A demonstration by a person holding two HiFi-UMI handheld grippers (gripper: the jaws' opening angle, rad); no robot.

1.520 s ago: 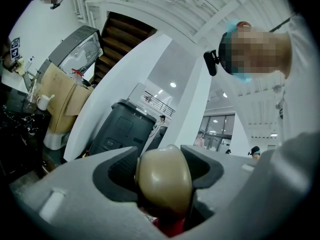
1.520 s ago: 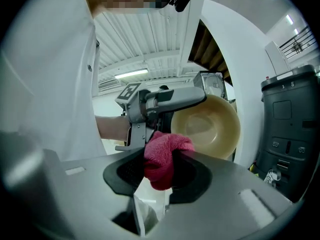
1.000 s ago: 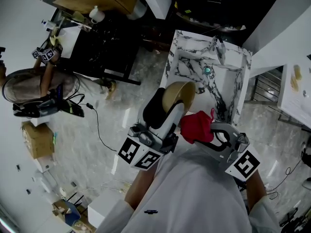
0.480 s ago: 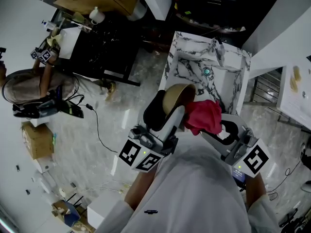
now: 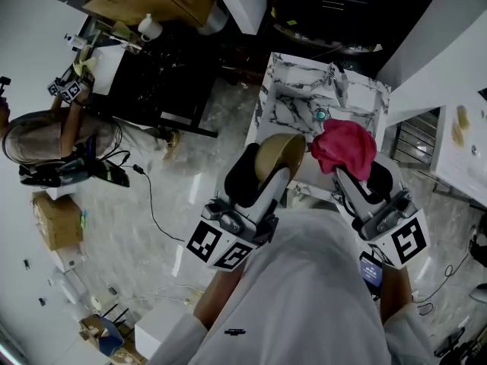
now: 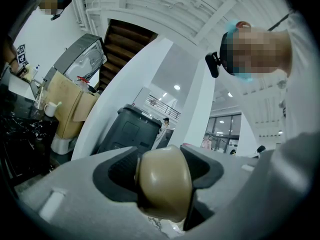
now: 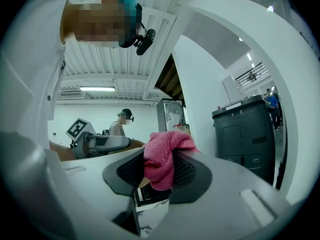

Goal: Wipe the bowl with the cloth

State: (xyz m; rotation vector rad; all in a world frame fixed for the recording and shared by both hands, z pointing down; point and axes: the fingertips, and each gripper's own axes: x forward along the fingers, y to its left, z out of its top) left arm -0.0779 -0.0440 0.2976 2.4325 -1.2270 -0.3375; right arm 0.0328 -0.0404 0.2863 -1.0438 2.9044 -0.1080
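Note:
A tan bowl (image 5: pixel 280 155) is held up on edge over the marble counter (image 5: pixel 293 101), its rim clamped in my left gripper (image 5: pixel 268 167). In the left gripper view the bowl (image 6: pixel 164 182) fills the gap between the jaws. My right gripper (image 5: pixel 346 162) is shut on a pink-red cloth (image 5: pixel 345 147), which stands to the right of the bowl and apart from it. In the right gripper view the cloth (image 7: pixel 164 159) bulges out from between the jaws of that gripper (image 7: pixel 160 173), with the left gripper and the bowl's edge (image 7: pixel 62 149) visible at the left.
The marble counter has a sink with a teal drain (image 5: pixel 322 114) below both grippers. A dark table (image 5: pixel 160 82) with clutter and another person (image 5: pixel 53 131) stand at the left. A cable (image 5: pixel 152 196) trails on the marble floor. Cardboard boxes (image 5: pixel 57 217) lie at the far left.
My right gripper has carried the cloth away from the bowl's face, up and to the right. The left gripper and the bowl have hardly moved.

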